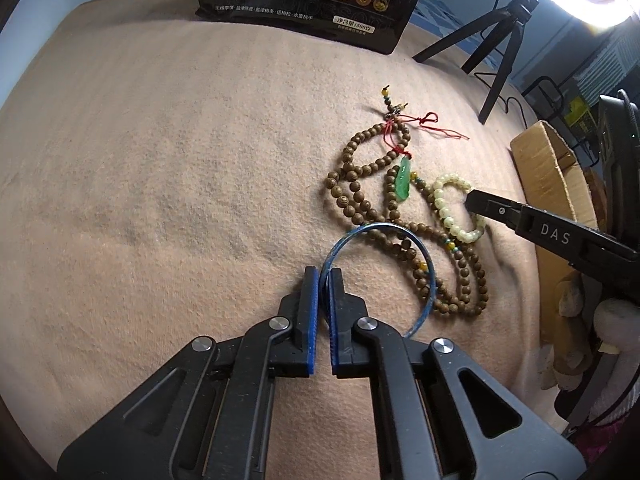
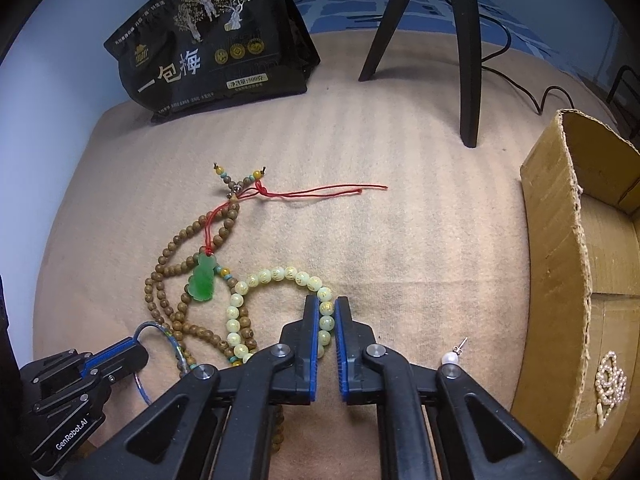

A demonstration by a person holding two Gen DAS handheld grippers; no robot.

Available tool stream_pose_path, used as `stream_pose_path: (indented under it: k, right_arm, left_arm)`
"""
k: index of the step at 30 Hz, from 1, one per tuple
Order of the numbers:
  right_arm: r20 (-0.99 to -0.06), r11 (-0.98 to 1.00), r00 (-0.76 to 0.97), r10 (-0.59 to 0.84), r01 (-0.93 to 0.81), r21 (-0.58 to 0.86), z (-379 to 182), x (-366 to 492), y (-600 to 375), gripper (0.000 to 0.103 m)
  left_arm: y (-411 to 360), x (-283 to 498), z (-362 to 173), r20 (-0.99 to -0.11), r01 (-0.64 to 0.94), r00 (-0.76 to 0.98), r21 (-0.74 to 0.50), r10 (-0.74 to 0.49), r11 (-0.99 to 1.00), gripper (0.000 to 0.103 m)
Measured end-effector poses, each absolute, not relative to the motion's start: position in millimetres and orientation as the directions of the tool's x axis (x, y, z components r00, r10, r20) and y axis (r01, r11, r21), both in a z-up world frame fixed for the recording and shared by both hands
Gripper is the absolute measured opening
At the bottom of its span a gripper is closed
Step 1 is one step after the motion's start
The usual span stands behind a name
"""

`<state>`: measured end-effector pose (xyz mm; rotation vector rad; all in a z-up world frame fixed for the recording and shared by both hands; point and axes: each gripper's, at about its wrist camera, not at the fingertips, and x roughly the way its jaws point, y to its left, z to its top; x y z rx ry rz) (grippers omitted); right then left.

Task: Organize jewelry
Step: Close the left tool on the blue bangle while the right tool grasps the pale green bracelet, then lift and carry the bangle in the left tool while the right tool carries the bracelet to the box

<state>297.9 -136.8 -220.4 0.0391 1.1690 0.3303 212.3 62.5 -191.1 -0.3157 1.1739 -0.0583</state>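
Right now the blue bangle lies on the tan blanket over the brown wood-bead necklace, w/ its rim pinched in the left gripper, jaws closed tight. Just beside it, the pale yellow-green bead bracelet is clamped in the right gripper, also closed. Green pendant on red cord rests atop the brown beads. Cardboard box at right holds a pearl piece; a pearl earring sits near the box. Black snack bag and tripod stand at the back.
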Motion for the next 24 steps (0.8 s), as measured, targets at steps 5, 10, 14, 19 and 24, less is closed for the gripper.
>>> stream_pose_path:
  k: [5,10,14,19,24]
  right_arm:
    - [-0.884,0.946,0.360,0.297,-0.236,0.221,-211.9,292.3,-138.1,0.005]
    - [-0.870,0.940,0.379,0.316,-0.250,0.233,-201.2,284.3,-134.3,0.005]
    - [-0.860,0.935,0.389,0.330,-0.258,0.242,-194.4,278.2,-131.9,0.005]
    - [-0.848,0.930,0.405,0.342,-0.275,0.245,-186.1,273.7,-127.2,0.005]
    - [-0.838,0.932,0.429,0.337,-0.275,0.234,-177.2,267.8,-130.4,0.005]
  left_arm:
    - [62.2,209.7,-183.3,-0.887,-0.118,0.408,-0.286,-0.216,0.951,0.002]
    - [61.1,205.7,-170.3,-0.870,-0.107,0.434,-0.308,-0.234,0.945,0.002]
    - [59.5,203.7,-162.4,-0.859,-0.103,0.448,-0.325,-0.248,0.940,0.002]
    - [56.7,201.5,-151.2,-0.843,-0.088,0.465,-0.347,-0.270,0.934,0.001]
    - [52.8,199.5,-140.2,-0.826,-0.071,0.484,-0.366,-0.289,0.928,0.001]
